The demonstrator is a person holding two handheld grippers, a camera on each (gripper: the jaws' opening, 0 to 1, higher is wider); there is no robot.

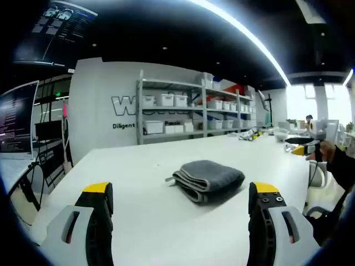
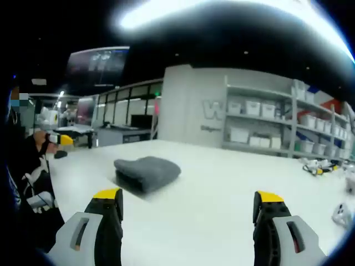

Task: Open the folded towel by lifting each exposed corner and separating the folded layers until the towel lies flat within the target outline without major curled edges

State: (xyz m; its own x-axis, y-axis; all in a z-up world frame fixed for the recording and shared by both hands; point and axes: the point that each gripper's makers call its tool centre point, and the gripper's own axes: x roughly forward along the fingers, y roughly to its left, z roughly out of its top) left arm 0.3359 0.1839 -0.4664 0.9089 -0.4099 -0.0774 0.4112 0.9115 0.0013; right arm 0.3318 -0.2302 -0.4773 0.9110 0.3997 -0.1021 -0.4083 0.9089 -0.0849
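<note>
In the left gripper view we see our left gripper (image 1: 181, 195) with its two yellow-tipped jaws spread wide and nothing between them. The grey folded towel (image 1: 208, 179) lies on the white table (image 1: 138, 160) just beyond the jaws, a little to the right of the middle, its stacked layers facing us and a small tag sticking out at its left edge. At the far right edge a dark sleeve and a hand show, holding the other gripper (image 1: 302, 149); it is small and partly cut off, so we cannot tell from here how its jaws stand. Behind the table stands a metal shelf unit (image 1: 194, 111) with white bins, and a monitor (image 1: 16, 119) is cut off at the left.

In the right gripper view our right gripper (image 2: 188, 200) also has its jaws wide apart and empty. Here the towel (image 2: 147, 172) lies left of the middle, its layers hard to make out. A person's dark clothing fills the left edge. Small objects (image 2: 319, 165) lie far right on the table, too blurred to name.
</note>
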